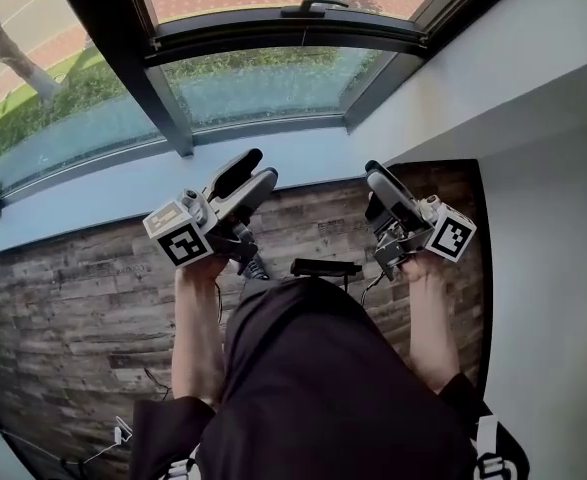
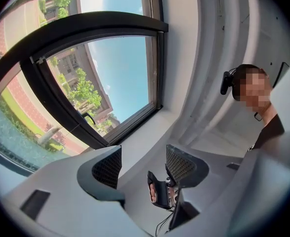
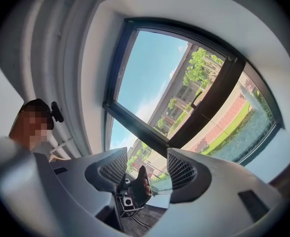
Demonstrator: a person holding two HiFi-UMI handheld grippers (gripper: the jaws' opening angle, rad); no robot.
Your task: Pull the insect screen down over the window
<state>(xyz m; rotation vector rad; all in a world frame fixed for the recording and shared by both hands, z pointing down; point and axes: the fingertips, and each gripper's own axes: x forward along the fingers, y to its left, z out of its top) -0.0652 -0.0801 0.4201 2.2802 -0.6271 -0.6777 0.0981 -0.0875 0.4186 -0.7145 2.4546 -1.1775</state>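
Note:
The window [image 1: 263, 78] has a dark frame and a black handle [image 1: 313, 8] on its upper sash. I cannot make out an insect screen in any view. My left gripper [image 1: 261, 166] is held up in front of the white sill [image 1: 123, 193] with its jaws apart and nothing between them. My right gripper [image 1: 376, 173] is beside it at the same height, also open and empty. In the left gripper view my left gripper [image 2: 144, 164] points at the wall beside the window [image 2: 110, 78]. In the right gripper view my right gripper [image 3: 145, 167] faces the window [image 3: 184, 88].
A white wall [image 1: 553, 268] runs down the right and meets the window reveal. Below the sill lies wood-patterned flooring [image 1: 73, 308]. A thin cable [image 1: 123, 433] lies on it at the lower left. Outside are a lawn, trees and a red path.

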